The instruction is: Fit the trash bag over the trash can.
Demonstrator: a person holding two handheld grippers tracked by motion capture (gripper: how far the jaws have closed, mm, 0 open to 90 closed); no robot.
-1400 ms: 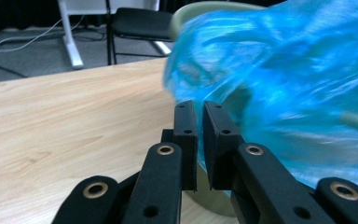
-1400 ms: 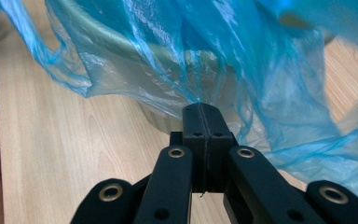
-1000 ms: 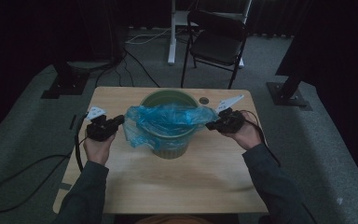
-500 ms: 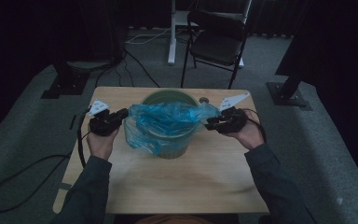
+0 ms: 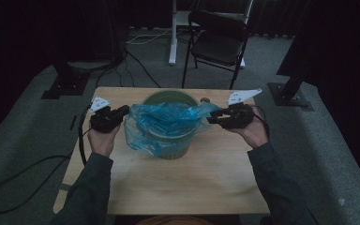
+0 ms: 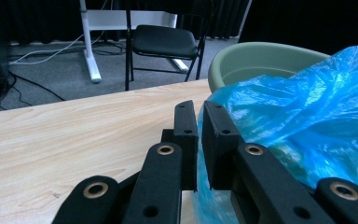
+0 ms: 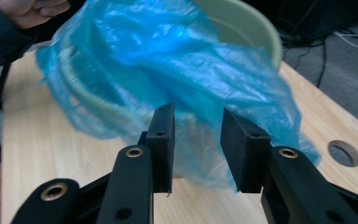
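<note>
A pale green bin [image 5: 168, 96] stands mid-table with a blue plastic bag [image 5: 164, 122] draped over its mouth and down its front. My left gripper [image 5: 124, 112] is at the bin's left side; in the left gripper view its jaws [image 6: 199, 121] are pressed nearly together on the bag's edge [image 6: 307, 107], with the bin rim [image 6: 261, 51] behind. My right gripper [image 5: 212, 119] is at the bin's right side. In the right gripper view it [image 7: 196, 126] stands open, the bag [image 7: 158, 56] hanging just beyond and between its jaws over the bin [image 7: 247, 28].
The wooden table [image 5: 168, 187] has a round hole [image 7: 344, 153] near its far right corner. A black folding chair [image 5: 220, 42] and a white desk leg [image 5: 172, 33] stand beyond the far edge. A cable [image 5: 23, 178] trails over the floor at the left.
Both hands have shifted slightly toward the far side of the table. The bag's right corner no longer looks pulled taut to the right gripper.
</note>
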